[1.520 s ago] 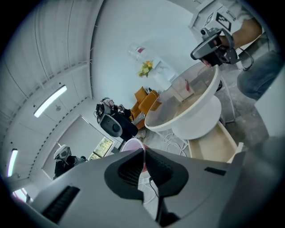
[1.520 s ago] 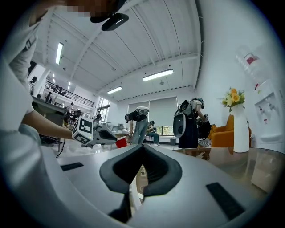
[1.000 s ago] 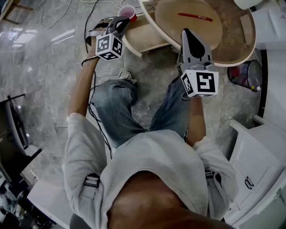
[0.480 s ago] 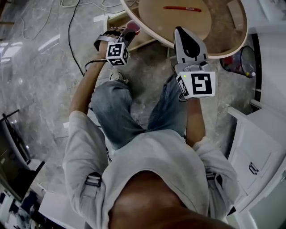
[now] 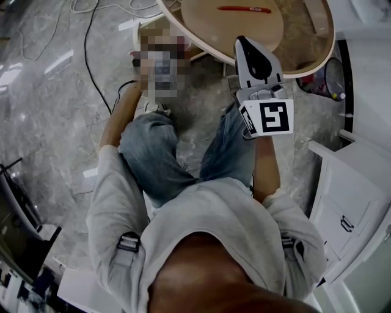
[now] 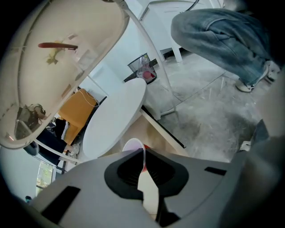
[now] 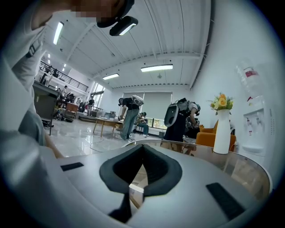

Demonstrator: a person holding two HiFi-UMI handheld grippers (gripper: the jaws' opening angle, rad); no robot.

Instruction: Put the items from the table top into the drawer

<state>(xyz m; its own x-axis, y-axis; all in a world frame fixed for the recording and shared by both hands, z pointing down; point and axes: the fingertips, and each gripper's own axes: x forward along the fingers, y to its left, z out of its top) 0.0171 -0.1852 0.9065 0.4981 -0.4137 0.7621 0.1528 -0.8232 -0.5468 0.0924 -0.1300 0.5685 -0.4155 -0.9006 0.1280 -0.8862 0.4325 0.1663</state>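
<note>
Down from the rim of the worktop (image 5: 308, 46) comes the left gripper (image 6: 144, 151) with the red cup (image 6: 132, 145), which now hangs low over the pale wooden drawer (image 6: 153, 133) pulled out beneath. Its fingers are clamped on the cup's wall at the lip, one inside the white interior and one on the red outside.

That cup looks like thin disposable plastic: very light, smooth, and easy to buckle, so a pinch at the rim needs only gentle pressure. Held by one side, it probably swings or tilts readily, and being tall for its base it could topple if let go before the bottom rests on the drawer floor. Whether anything is inside I cannot tell.

Up above, the right gripper (image 7: 143, 148) hovers at the worktop's near edge with its fingers together and nothing between them. A red pen (image 5: 243, 9) lies well apart on the round wooden top, so the job is likely not finished.

Below is polished grey marble floor (image 5: 55, 98) with cables (image 5: 91, 43) trailing across it, and white cabinets (image 5: 351, 202) stand to the right in a large open hall.
</note>
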